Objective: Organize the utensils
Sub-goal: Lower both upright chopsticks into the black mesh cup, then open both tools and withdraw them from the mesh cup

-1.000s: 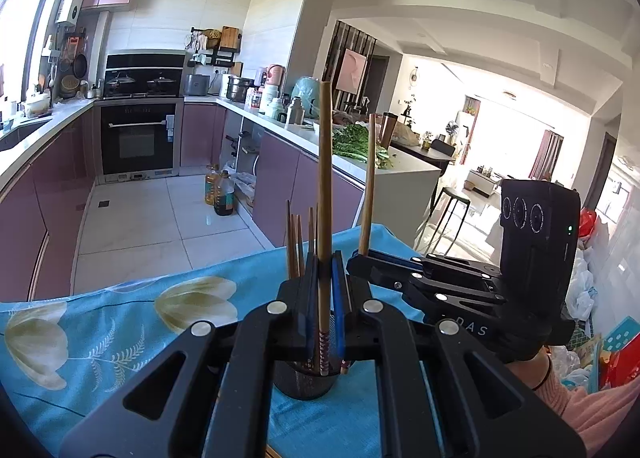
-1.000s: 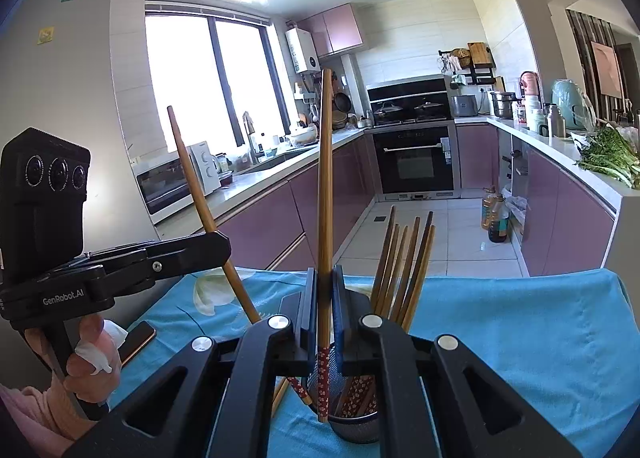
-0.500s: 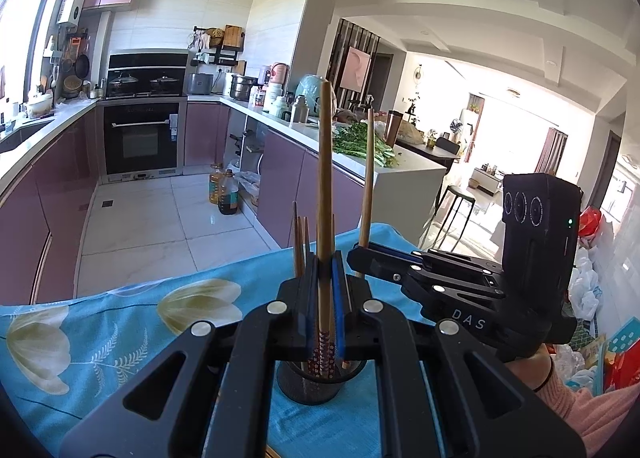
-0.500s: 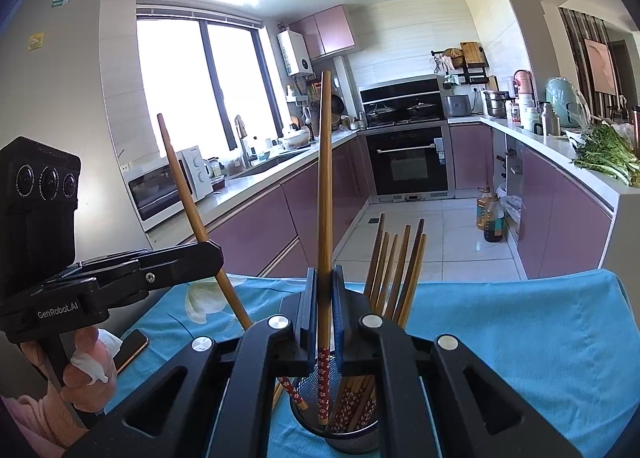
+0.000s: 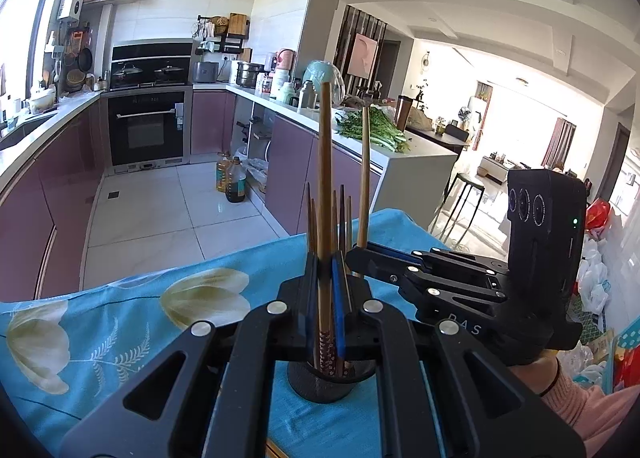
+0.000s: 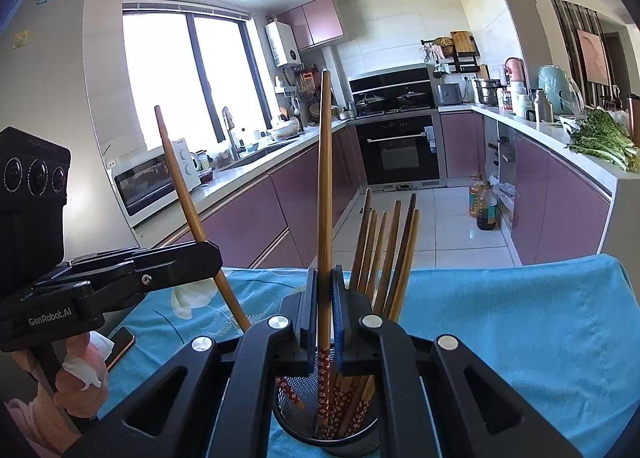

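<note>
A black mesh holder (image 6: 348,434) stands on the blue cloth and holds several wooden chopsticks (image 6: 384,250); it also shows in the left wrist view (image 5: 320,382). My left gripper (image 5: 325,278) is shut on one upright chopstick (image 5: 325,161), its patterned end inside the holder. My right gripper (image 6: 325,290) is shut on another chopstick (image 6: 325,177), its patterned end also inside the holder. Each gripper appears in the other's view, the right one (image 5: 356,254) and the left one (image 6: 212,258).
A blue flowered tablecloth (image 5: 120,322) covers the table. A phone (image 6: 120,344) lies on the cloth at the left. Beyond the table edge are the kitchen floor, purple cabinets (image 5: 72,193) and a counter with greens (image 6: 600,141).
Both grippers have moved down with their chopsticks, so the patterned ends now sit deeper inside the holder. Both stay shut.
</note>
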Demonstrator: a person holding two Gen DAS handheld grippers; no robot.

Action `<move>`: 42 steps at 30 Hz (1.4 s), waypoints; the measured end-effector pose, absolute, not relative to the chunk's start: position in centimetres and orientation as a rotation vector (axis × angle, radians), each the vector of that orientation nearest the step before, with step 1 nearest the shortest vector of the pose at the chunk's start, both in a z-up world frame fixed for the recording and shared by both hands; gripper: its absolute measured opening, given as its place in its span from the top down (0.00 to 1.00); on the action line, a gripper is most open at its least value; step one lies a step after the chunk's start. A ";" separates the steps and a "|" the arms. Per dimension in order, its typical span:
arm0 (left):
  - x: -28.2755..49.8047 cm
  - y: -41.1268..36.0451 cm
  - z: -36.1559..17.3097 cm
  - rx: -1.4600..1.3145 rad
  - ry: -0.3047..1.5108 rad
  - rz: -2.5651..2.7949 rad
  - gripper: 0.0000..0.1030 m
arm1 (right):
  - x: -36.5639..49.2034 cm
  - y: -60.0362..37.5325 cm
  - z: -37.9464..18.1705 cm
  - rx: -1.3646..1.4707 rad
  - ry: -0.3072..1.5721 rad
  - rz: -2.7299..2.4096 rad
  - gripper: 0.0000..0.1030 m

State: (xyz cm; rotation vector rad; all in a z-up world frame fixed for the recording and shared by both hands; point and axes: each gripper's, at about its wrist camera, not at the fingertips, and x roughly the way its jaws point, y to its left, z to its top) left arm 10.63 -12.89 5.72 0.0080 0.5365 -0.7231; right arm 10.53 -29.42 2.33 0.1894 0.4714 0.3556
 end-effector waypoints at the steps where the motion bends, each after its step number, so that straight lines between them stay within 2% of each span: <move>1: 10.7 -13.0 5.6 0.016 0.540 -0.721 0.93 | 10.5 -29.3 2.2 0.189 0.475 0.354 0.94; 31: 11.8 -15.4 2.1 0.176 0.692 -0.750 0.92 | 11.3 -29.4 -1.0 0.217 0.582 0.333 0.92; 37: 11.5 -14.7 1.9 0.142 0.679 -0.730 0.83 | 11.0 -29.6 -0.8 0.213 0.578 0.340 0.92; 42: 10.6 -12.7 2.1 0.097 0.639 -0.682 0.78 | 10.4 -29.6 -0.6 0.211 0.572 0.356 0.84</move>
